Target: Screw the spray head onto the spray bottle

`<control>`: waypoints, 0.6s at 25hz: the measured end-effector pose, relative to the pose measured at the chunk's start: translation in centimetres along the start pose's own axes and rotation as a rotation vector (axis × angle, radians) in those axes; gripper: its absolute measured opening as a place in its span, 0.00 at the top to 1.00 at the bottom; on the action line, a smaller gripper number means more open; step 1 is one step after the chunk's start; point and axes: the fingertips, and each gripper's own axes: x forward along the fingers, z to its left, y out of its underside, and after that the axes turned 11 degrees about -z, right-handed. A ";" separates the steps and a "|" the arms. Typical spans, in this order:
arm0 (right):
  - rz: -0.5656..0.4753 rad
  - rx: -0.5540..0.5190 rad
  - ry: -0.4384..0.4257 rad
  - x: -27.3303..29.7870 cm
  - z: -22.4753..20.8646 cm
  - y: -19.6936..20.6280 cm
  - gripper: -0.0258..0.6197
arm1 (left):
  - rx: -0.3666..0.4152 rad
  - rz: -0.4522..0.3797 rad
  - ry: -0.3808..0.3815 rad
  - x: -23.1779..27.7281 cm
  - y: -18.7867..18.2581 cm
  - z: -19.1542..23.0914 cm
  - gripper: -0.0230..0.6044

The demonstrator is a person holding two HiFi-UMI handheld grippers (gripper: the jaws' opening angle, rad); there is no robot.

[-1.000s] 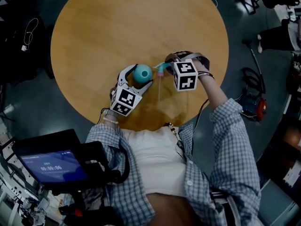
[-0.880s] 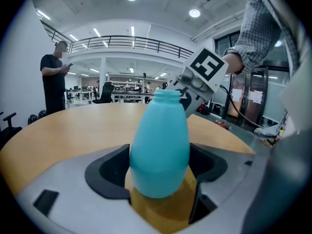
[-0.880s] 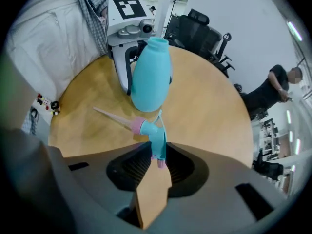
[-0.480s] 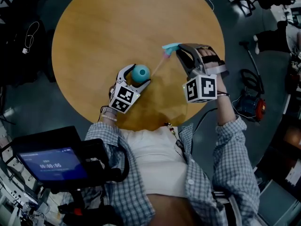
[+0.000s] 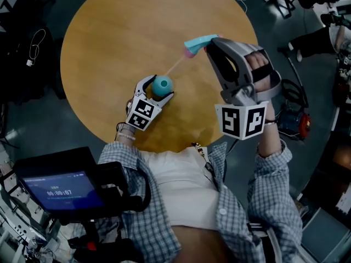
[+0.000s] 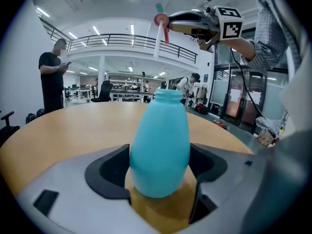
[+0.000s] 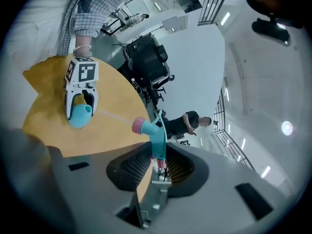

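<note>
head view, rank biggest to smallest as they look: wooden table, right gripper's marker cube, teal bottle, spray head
1. round wooden table
2. black-and-white marker cube of the right gripper, held high near the camera, which enlarges it
3. teal plastic spray bottle and teal spray head: look alike, not ranked

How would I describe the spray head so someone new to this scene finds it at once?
Start at the round wooden table; above its right side the right gripper is shut on the spray head. It is the small teal piece with a pink collar and a thin pale tube hanging from it, unlike the plain teal spray bottle held upright in the left gripper.
</note>
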 end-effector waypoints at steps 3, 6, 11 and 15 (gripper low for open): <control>-0.012 -0.030 -0.037 0.2 1.1 -0.6 0.83 | -0.003 -0.005 0.003 0.1 0.1 0.0 0.35; -0.021 -0.033 -0.065 0.4 2.2 -1.0 0.83 | -0.009 -0.004 0.006 0.2 0.6 -0.1 0.35; -0.044 -0.096 -0.092 1.1 4.6 -2.1 0.83 | -0.004 -0.002 0.003 0.0 0.0 0.0 0.35; -0.054 -0.217 -0.081 2.0 7.6 -3.3 0.83 | -0.010 -0.004 0.004 0.1 0.4 -0.1 0.35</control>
